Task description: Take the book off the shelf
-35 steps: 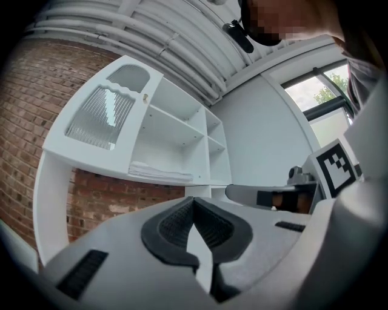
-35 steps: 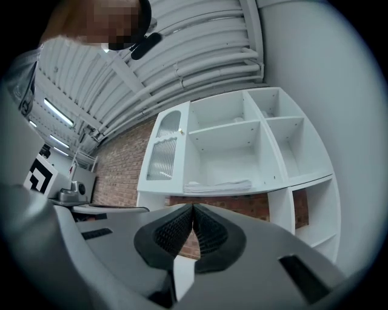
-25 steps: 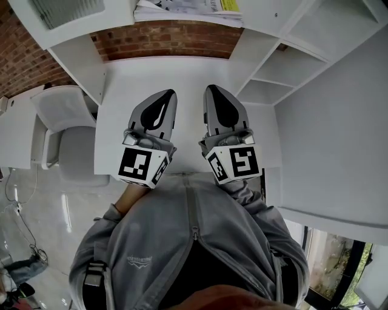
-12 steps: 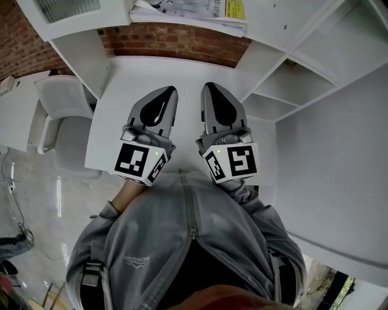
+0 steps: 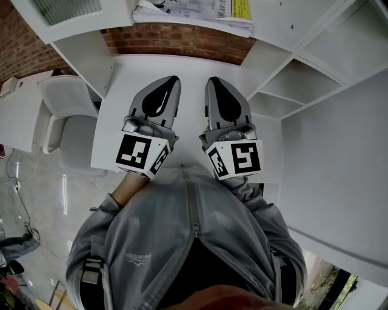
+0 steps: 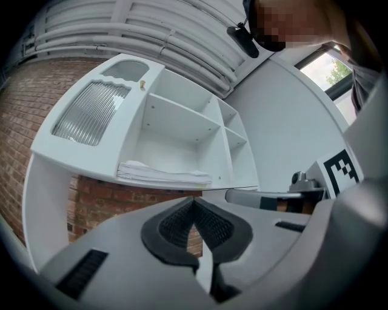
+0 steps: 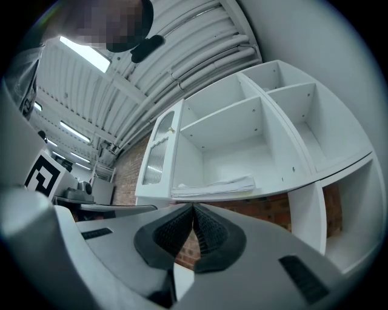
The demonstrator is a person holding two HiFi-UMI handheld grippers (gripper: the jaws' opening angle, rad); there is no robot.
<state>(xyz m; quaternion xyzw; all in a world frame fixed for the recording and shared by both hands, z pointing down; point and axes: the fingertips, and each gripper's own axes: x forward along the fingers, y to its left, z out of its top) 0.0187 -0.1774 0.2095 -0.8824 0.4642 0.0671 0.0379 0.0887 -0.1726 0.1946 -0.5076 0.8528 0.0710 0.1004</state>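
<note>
One book [image 5: 188, 9] lying flat on its shelf [image 7: 261, 192], nothing gripped

The left gripper [image 5: 174, 82] and right gripper [image 5: 213, 82] are hovering side by side over the white desk [image 5: 121, 82], noses tilting slightly upward. Each is showing its jaws pressed together with nothing between the pads.

The book is resting on the lowest board of the white wall unit above, close to the front edge. In my judgement it is thin, soft-covered and light, so it is likely to sag if pinched at a corner and to slide easily on the painted board. The front edge, near its middle, is looking like the soundest hold.

The head view is cutting off its far side. Which edge is the spine, and whether this is one volume or several, I cannot tell.
</note>
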